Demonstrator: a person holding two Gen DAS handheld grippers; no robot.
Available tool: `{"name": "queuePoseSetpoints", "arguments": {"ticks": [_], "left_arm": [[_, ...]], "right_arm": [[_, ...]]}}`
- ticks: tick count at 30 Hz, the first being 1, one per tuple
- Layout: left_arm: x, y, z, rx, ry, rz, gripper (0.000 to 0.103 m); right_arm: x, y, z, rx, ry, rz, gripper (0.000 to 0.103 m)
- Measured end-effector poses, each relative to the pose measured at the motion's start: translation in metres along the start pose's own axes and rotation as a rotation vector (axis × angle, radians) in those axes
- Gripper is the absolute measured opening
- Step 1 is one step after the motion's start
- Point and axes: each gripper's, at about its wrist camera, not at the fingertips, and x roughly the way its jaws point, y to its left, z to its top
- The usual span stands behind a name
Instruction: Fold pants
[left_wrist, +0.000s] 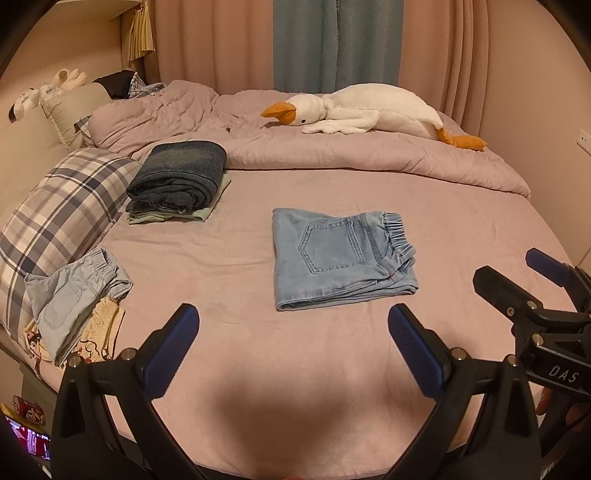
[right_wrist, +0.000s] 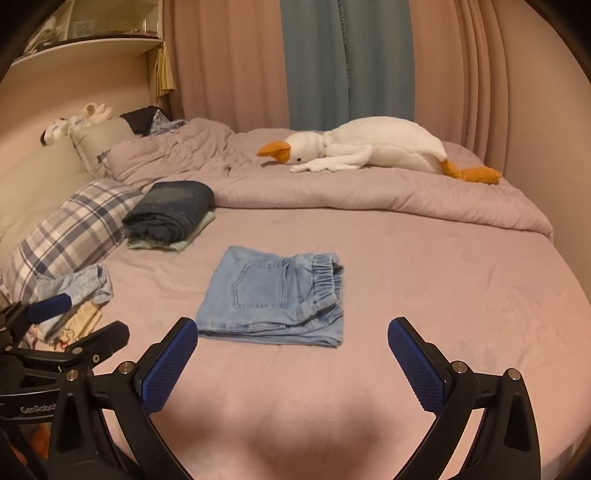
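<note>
The jeans (left_wrist: 341, 258) lie folded mid-frame on the bed (left_wrist: 369, 350), apart from both grippers, left (left_wrist: 293, 332) and right (right_wrist: 291, 345), jaws spread and empty; soft, limp, fairly heavy denim, probably best pinched at the thick near edge.

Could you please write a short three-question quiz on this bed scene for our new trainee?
1. True or false: the light blue jeans lie folded flat on the bed sheet.
2. What sits on top of the pale green garment? A) plaid pillow B) dark folded jeans C) plush goose
3. Fill in: both the left hand-held gripper and right hand-held gripper are ____ and hold nothing.

Key: 1 true. 2 B, the dark folded jeans. 3 open.
</note>
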Motion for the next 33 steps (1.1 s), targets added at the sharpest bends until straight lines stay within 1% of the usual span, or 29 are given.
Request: {"name": "queuePoseSetpoints", "arguments": {"ticks": [17,33], "left_arm": [[-0.001,-0.0021,0.0031,0.007,-0.004,0.011,0.103],[0.001,0.0007,0.0026,0.003,0.003,0.005,0.103]], "right_arm": [[0.0006,0.0,0.0007,-0.002,0.001,-0.004,0.102],[0.0016,-0.0006,0.0013,-0.004,0.006,-0.003,0.102]]}}
